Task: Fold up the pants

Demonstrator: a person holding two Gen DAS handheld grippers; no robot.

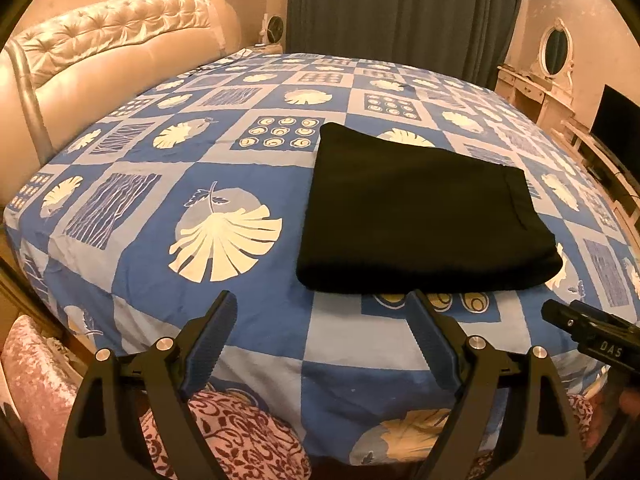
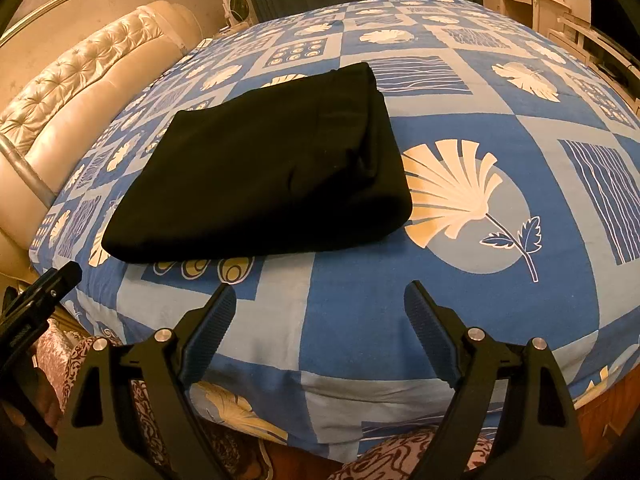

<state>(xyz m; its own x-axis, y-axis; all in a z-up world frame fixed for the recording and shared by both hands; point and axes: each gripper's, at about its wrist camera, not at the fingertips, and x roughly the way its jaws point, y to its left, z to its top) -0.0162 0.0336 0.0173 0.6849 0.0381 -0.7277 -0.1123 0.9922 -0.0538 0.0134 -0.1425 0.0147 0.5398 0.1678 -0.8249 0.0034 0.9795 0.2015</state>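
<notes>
The black pants [image 1: 420, 212] lie folded into a flat rectangle on the blue patterned bed cover [image 1: 168, 280]. They also show in the right wrist view [image 2: 260, 172], left of centre. My left gripper [image 1: 322, 304] is open and empty, held near the bed's front edge just short of the pants. My right gripper [image 2: 320, 296] is open and empty, near the front edge and to the right of the pants. The right gripper's tip shows in the left wrist view [image 1: 556, 314]; the left gripper's tip shows in the right wrist view [image 2: 68, 274].
A cream tufted headboard [image 1: 100, 56] stands at the left. Dark curtains [image 1: 400, 8] hang behind the bed. A white dressing table with an oval mirror [image 1: 556, 52] and a TV [image 1: 616, 120] stand at the right. Pink patterned fabric [image 1: 224, 436] lies below the bed edge.
</notes>
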